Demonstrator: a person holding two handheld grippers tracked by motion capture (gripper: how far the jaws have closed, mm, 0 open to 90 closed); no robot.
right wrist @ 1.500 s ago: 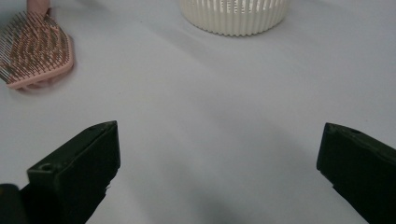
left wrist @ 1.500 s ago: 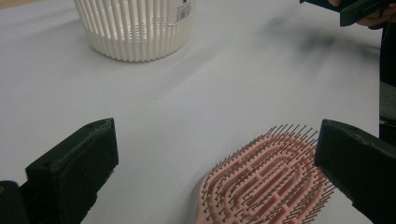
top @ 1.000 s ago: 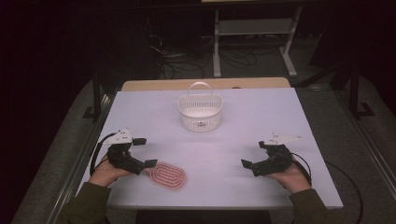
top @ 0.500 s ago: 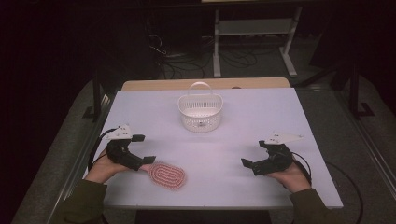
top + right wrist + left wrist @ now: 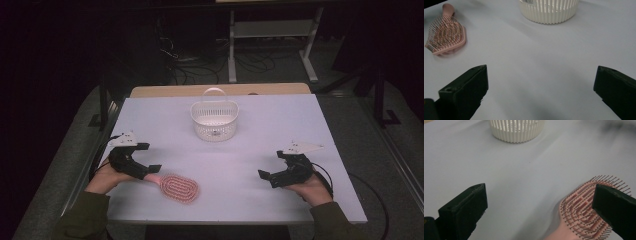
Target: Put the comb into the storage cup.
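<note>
left gripper [image 5: 148,161]: jaws spread, right at the pink hairbrush [image 5: 179,188] handle, contact hard to judge | right gripper [image 5: 274,169]: jaws spread, holding nothing, well apart | brush lies bristles-up near table [image 5: 260,125] front edge, white basket [image 5: 214,120] beyond | risk: off-centre pinch could skid the brush

White table top [image 5: 260,135], rectangular, over tan wooden board showing along far edge. White slatted basket [image 5: 214,120] with upright handle stands at centre, toward far edge. Pink hairbrush [image 5: 177,187] lies bristles up near front left, handle toward left edge. Basket and brush well apart.
</note>
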